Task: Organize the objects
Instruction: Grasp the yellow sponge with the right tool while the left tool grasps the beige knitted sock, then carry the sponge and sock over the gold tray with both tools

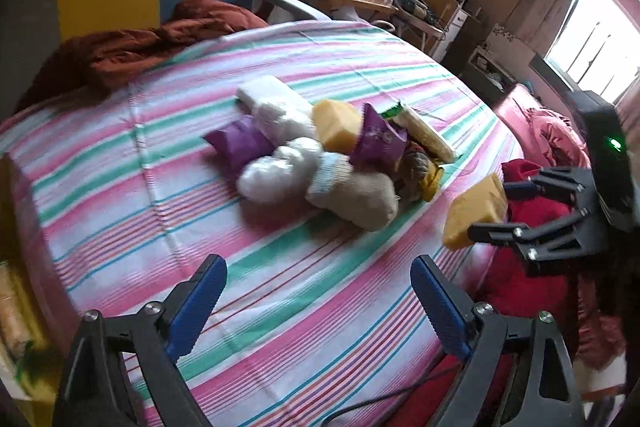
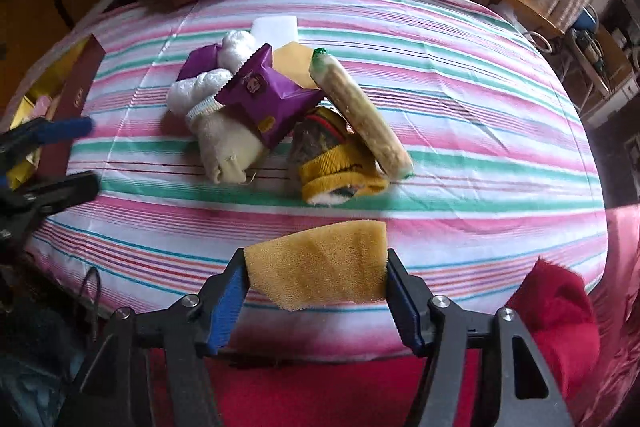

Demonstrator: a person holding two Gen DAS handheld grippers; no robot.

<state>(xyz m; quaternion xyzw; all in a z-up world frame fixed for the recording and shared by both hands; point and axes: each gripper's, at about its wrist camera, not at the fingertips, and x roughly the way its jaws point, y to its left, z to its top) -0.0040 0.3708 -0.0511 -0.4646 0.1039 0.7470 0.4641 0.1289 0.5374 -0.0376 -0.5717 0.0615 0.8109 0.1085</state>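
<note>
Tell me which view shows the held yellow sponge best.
The right wrist view: the yellow sponge fills the foreground, pressed between the right hand-held gripper pads. The left wrist view shows it small, side-on, at the right edge.

A sponge [image 2: 320, 263] sits between the pads of the right claw [image 2: 316, 291], above the near edge of the bed [image 2: 480, 131]. Ahead of that claw lies a heap: a rolled sock [image 2: 340, 175] nearest, a long packet [image 2: 360, 111] leaning over it, a snack pouch [image 2: 268, 91] left of that. The left claw [image 1: 316, 311] stands apart to the left, nothing between its pads.
</note>
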